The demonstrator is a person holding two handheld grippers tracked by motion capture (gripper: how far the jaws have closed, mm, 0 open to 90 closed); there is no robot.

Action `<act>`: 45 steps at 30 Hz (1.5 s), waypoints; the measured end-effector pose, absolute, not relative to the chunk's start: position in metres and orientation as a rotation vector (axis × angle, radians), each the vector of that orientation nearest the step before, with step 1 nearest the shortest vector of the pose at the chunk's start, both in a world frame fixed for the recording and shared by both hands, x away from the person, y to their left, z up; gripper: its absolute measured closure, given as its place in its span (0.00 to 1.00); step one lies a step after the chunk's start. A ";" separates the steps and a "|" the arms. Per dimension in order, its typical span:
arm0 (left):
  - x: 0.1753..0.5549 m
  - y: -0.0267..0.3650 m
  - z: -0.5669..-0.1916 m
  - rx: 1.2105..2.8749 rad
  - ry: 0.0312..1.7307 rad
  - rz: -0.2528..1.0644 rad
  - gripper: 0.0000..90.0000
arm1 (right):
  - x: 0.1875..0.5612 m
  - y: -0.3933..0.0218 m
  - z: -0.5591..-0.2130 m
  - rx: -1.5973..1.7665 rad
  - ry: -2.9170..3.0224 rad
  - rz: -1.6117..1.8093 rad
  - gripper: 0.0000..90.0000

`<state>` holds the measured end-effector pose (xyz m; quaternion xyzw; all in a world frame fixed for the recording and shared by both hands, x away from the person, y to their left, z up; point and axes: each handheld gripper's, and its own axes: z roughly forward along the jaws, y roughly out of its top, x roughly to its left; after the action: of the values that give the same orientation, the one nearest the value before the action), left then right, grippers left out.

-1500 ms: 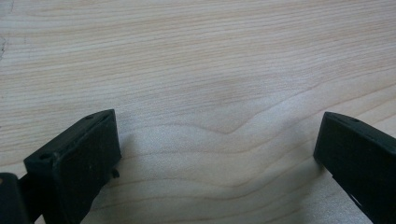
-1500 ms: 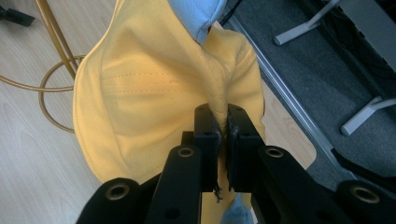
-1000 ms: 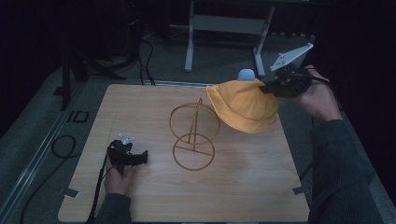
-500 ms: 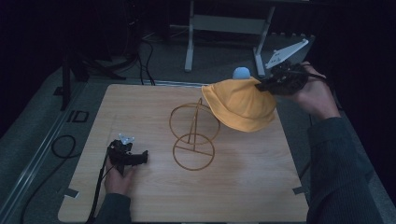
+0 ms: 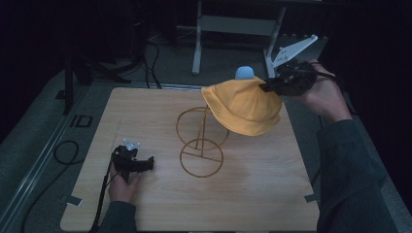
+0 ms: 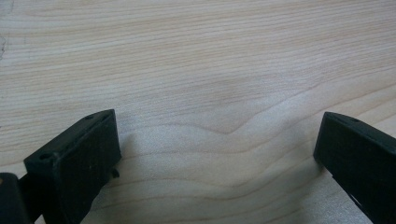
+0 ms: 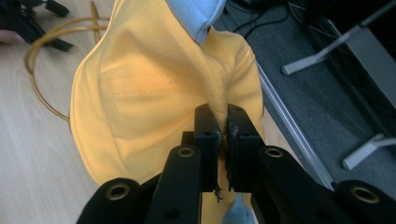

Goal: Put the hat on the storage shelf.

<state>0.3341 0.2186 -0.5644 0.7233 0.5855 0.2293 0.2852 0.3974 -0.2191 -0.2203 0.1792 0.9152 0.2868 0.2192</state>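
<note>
- The soft yellow cloth hat with a pale blue lining (image 5: 245,104) is hanging in the air over the far right part of the light wooden table (image 5: 160,204), its brim overlapping the top hoop of the stand; across the last second it has been drifting left and slightly up, toward that hoop.
- The right gripper (image 5: 272,85) is pinching a fold of the hat's crown (image 7: 219,100), jaws closed down to the thickness of the cloth.
- The thin golden wire stand of two hoops on a post (image 5: 200,141) is standing unmoved near the table's middle.
- The left gripper (image 5: 145,163) is resting on the table near the left edge, jaws spread wide over bare wood, gripping nothing, unchanged.
- Judging by this, the hat is probably being carried to the stand for hanging; it is not yet settled there.
</note>
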 end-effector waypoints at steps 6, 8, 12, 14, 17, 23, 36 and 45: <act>0.334 0.219 -0.564 1.934 1.565 0.614 0.00 | 0.397 -0.200 -0.220 0.449 2.552 0.810 0.94; 0.334 0.219 -0.564 1.936 1.566 0.612 0.00 | 0.397 -0.191 -0.221 0.434 2.563 0.809 0.94; 0.334 0.219 -0.564 1.935 1.566 0.612 0.00 | 0.397 -0.169 -0.225 0.382 2.585 0.799 0.94; 0.334 0.219 -0.564 1.935 1.566 0.611 0.00 | 0.397 -0.158 -0.228 0.367 2.595 0.793 0.94; 0.334 0.219 -0.564 1.934 1.566 0.611 0.00 | 0.397 -0.140 -0.232 0.329 2.617 0.769 0.94; 0.334 0.219 -0.564 1.935 1.566 0.611 0.00 | 0.397 -0.098 -0.244 0.249 2.669 0.740 0.94; 0.334 0.218 -0.564 1.930 1.568 0.611 0.00 | 0.395 -0.066 -0.272 0.180 2.777 0.556 0.91; 0.334 0.218 -0.565 1.927 1.568 0.611 0.00 | 0.395 -0.071 -0.269 0.243 2.795 0.550 0.35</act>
<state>0.3342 0.2183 -0.5645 0.7214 0.5870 0.2289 0.2874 0.3947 -0.0711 -0.2688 0.0842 0.9679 0.1905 0.1407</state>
